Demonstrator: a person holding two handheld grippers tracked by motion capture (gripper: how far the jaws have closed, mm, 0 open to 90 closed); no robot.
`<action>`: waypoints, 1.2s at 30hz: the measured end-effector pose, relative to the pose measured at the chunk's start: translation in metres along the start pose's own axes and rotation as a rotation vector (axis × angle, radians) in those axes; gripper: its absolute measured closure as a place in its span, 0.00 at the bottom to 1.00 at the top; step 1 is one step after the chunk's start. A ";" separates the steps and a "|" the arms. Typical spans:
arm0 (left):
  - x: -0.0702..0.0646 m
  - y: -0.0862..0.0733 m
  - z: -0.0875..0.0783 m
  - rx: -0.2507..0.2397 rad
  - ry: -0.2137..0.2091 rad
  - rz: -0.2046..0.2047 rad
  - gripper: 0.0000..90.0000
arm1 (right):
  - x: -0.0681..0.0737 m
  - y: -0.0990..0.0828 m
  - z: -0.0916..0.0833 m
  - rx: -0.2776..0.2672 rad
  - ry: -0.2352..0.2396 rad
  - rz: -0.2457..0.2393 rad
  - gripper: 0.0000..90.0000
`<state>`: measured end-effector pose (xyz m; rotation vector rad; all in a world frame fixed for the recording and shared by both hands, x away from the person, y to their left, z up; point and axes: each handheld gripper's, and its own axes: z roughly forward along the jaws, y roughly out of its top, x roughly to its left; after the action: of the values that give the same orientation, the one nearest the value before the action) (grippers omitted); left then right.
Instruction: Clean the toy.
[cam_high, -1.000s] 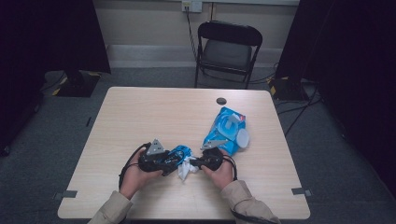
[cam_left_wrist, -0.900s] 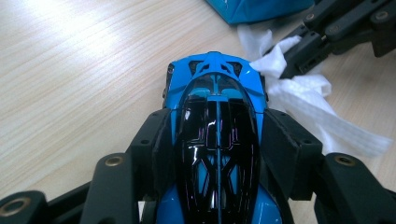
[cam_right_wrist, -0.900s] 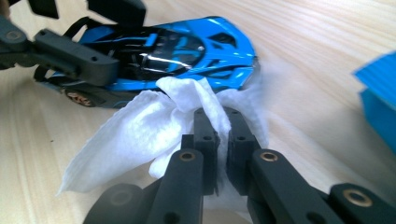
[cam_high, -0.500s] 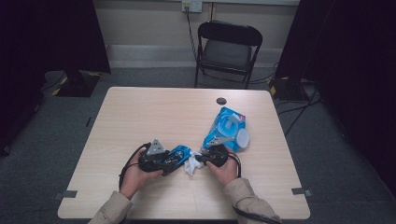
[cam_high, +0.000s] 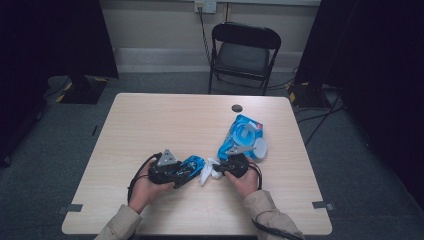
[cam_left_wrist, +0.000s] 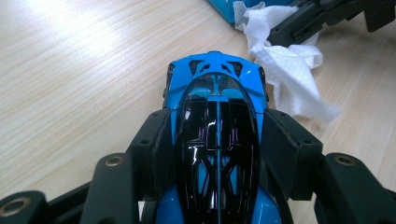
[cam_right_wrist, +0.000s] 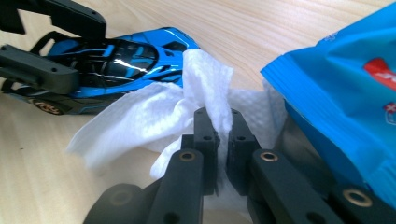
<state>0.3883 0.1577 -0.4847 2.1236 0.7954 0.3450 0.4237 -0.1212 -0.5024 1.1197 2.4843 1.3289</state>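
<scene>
The blue toy car (cam_left_wrist: 217, 140) sits clamped between the jaws of the left claw (cam_left_wrist: 217, 140), pads pressed to its two flanks, its nose pointing away over the bench (cam_high: 165, 125). The right claw (cam_right_wrist: 217, 128) is pinched nearly closed on a white wipe (cam_right_wrist: 154, 116), whose upper fold lies against the car's front end while the rest trails onto the wood. In the high view the left claw (cam_high: 186, 172) and right claw (cam_high: 216, 170) face each other near the bench's front edge, the wipe (cam_high: 206, 172) between them. Just behind the right claw lies a blue packet of wipes (cam_high: 243, 137). A folding chair (cam_high: 243, 52) stands beyond the bench's far side.
</scene>
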 end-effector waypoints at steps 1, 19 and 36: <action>0.000 0.000 0.000 -0.002 0.001 -0.001 0.49 | 0.001 0.000 -0.002 -0.001 0.001 -0.006 0.95; 0.000 0.000 0.001 -0.003 0.003 -0.022 0.49 | 0.055 -0.002 -0.014 -0.009 0.166 -0.150 0.95; 0.000 -0.001 0.000 -0.011 0.002 -0.025 0.49 | 0.097 0.003 0.035 0.056 0.269 -0.185 0.95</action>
<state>0.3883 0.1581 -0.4856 2.1019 0.8194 0.3373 0.3696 -0.0340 -0.4990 0.7378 2.7480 1.4477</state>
